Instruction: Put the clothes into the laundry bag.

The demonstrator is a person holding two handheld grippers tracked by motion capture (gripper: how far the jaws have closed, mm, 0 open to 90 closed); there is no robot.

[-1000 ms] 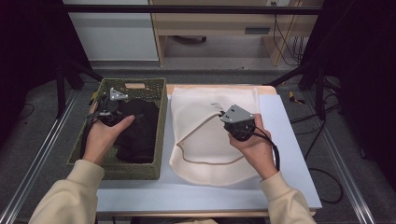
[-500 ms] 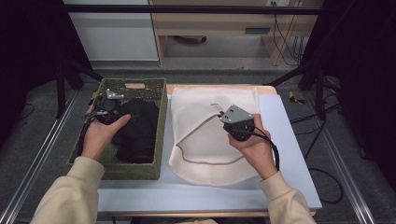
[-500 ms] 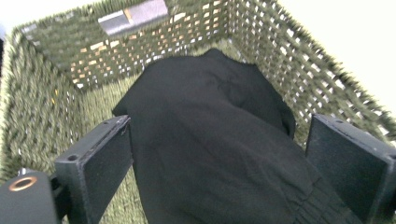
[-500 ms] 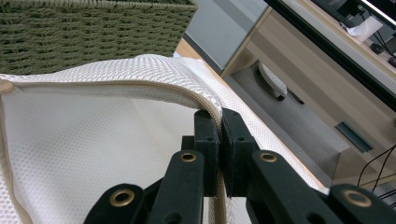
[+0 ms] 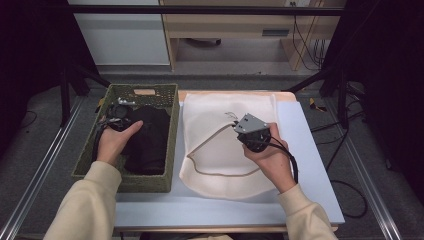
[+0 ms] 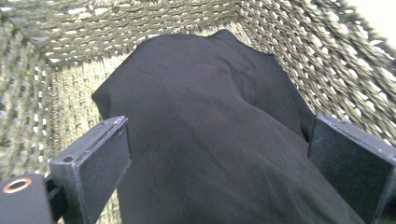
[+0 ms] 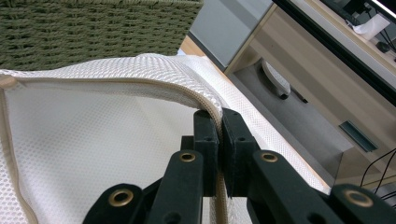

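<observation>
Woven green basket point(image 5: 170, 135) at the left edge of the tabletop point(image 5: 310, 165), its long side running front to back. Black garment point(image 5: 147, 140) bunched inside, filling most of the basket floor and heaped toward the right wall.

Left gripper point(image 5: 116, 116) down inside the basket near the far left corner, held by the left hand point(image 5: 114, 144). From the left gripper view: fingers point(image 6: 95, 158) spread wide, one on each side of the black garment point(image 6: 210, 140), cloth between them but not pinched; woven basket wall point(image 6: 355, 70) close on both sides and ahead.

White mesh bag point(image 5: 220, 150) flat on the middle of the tabletop, just beside the basket's right wall, reaching from the far edge almost to the front edge. Beige zipper edge curving across the bag, mouth partly lifted.

Right gripper point(image 5: 245, 131) over the right-hand part of the bag, held by the right hand point(image 5: 270, 157), grey plate on top, black cable trailing back along the wrist. From the right gripper view: fingers point(image 7: 205, 135) pressed tight together on the bag's zipper edge point(image 7: 140, 84), raising that rim off the lower mesh layer point(image 7: 93, 140); basket side point(image 7: 93, 28) visible just beyond.

Cream sleeves on both forearms entering from the front edge.
</observation>
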